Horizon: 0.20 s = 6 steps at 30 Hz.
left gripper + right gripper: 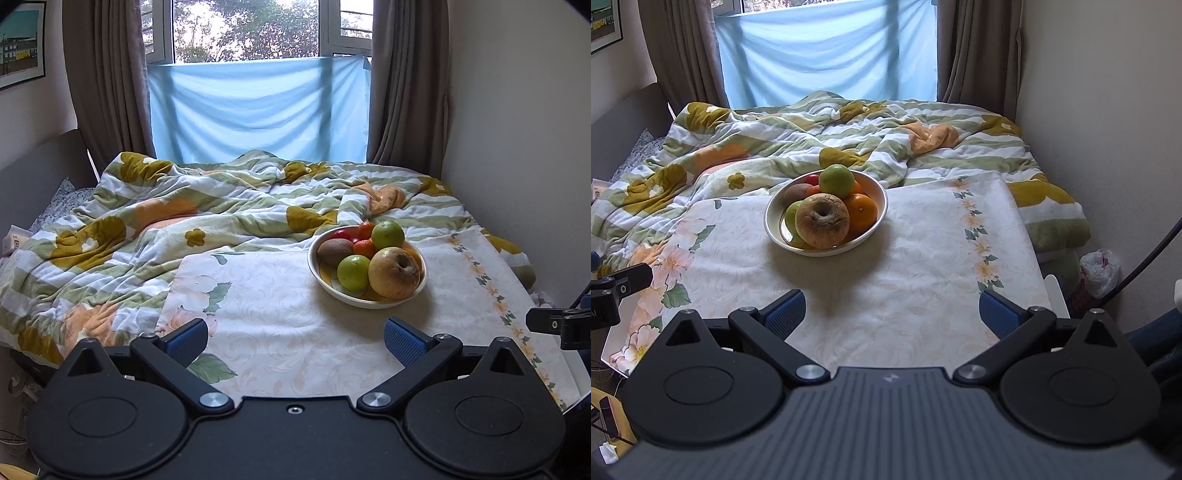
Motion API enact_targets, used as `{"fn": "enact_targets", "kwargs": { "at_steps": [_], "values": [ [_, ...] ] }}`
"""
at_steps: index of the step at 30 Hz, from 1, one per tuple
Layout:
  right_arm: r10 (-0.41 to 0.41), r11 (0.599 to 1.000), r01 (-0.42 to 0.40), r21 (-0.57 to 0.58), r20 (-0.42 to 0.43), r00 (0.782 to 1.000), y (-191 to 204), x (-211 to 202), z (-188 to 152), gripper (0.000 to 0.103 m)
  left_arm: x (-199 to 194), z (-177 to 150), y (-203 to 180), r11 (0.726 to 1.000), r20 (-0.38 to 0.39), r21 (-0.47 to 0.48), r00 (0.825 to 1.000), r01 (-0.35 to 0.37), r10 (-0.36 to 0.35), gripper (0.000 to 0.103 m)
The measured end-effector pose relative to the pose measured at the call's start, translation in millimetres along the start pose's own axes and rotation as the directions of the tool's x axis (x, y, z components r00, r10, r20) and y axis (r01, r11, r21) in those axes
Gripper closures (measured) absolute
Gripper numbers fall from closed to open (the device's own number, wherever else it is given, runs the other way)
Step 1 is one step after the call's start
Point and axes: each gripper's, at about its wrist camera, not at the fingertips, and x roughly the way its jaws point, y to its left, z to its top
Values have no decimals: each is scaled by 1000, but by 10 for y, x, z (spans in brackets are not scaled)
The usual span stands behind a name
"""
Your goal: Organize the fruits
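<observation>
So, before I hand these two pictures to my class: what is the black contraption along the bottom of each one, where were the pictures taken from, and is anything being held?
Each picture comes from a camera mounted on a hand-held two-finger gripper, looking forward along its fingers. A person holds one in each hand; there is no robot arm. The black parts at the bottom are the gripper bodies, and the blue pieces are the finger pads.

One picture looks along the left gripper, the other along the right gripper. Both stand open and hold nothing.

Ahead lies a flowered cloth spread over a flat surface, with a rumpled blanket on the bed behind. On the cloth sits a bowl piled with fruit: a large apple, green fruits, oranges, a kiwi and something red.
</observation>
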Motion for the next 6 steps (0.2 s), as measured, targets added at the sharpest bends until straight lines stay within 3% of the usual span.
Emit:
{"fn": "enact_targets", "kwargs": {
  "at_steps": [6],
  "values": [
    [0,1000,0,12,-4,1000,-22,-4,1,0,-52,-20,-3,1000,22,14,1000,3,-3,0]
  ]
}}
